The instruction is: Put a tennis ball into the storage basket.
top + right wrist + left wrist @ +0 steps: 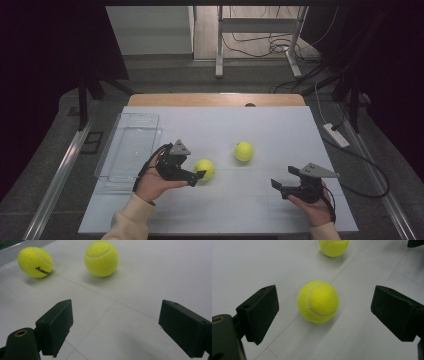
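Looking down from the high view, a white table [220, 210] carries two yellow tennis balls and a clear plastic tray [131, 150] at its left side. The left gripper [197, 176] sits just beside the near tennis ball [205, 168], its tips at the ball's near-left side; whether they touch it cannot be told from here. The far tennis ball [243, 151] lies a little apart, to the right and farther back. The right gripper [282, 179] rests low over bare table well to the right of both balls, with its jaws spread and nothing in them.

Along the left gripper view, the left gripper [324, 312] stands wide open, and the near tennis ball [318, 301] lies on the table between the two black jaws, clear of both. The far tennis ball [334, 247] is cut off by the top edge. No lettering can be read on either ball here.

Along the right gripper view, the right gripper [116, 325] is likewise wide open and holds nothing. Both balls lie well ahead of it: one tennis ball [35, 262] at the upper left bears black lettering that reads "kawas", the rest curving out of sight, and the other tennis ball [101, 258] beside it shows only its white seam.
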`<action>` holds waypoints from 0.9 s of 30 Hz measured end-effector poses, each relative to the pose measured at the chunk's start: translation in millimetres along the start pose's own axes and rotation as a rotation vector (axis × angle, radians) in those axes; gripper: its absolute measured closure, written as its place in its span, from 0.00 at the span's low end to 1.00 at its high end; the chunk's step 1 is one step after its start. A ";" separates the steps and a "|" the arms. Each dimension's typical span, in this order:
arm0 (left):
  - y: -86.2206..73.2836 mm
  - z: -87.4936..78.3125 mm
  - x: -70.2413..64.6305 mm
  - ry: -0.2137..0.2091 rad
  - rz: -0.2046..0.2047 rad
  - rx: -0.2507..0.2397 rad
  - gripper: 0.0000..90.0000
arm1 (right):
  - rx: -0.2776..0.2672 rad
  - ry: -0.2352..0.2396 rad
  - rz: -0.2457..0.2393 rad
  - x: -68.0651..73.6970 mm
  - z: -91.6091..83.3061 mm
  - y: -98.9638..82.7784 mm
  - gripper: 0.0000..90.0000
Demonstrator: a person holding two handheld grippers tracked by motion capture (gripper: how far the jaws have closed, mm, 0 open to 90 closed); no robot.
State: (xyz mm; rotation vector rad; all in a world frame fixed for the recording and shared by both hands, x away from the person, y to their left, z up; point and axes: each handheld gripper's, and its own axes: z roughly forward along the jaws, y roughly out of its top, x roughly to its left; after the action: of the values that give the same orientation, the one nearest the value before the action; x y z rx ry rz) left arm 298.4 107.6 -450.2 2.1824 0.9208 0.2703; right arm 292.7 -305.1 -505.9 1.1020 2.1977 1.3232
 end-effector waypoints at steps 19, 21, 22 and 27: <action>7.7 22.3 0.8 -0.012 0.018 0.068 0.09 | 0.007 -0.001 -0.002 -0.1 1.3 -0.9 0.14; 7.9 23.7 1.1 -0.012 0.018 0.072 0.09 | 0.007 -0.001 -0.003 -0.1 1.4 -0.9 0.14; 7.9 25.1 1.6 -0.016 0.020 0.075 0.09 | 0.008 -0.001 -0.005 -0.1 1.4 -0.9 0.14; 7.9 28.8 2.8 -0.019 0.023 0.091 0.08 | 0.010 -0.003 -0.005 -0.2 1.8 -1.1 0.14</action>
State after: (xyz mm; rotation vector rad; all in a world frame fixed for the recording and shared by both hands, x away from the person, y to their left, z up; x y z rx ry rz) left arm 317.4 89.9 -465.2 2.2766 0.9137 0.2220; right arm 293.5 -304.5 -507.8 1.1005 2.2066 1.3089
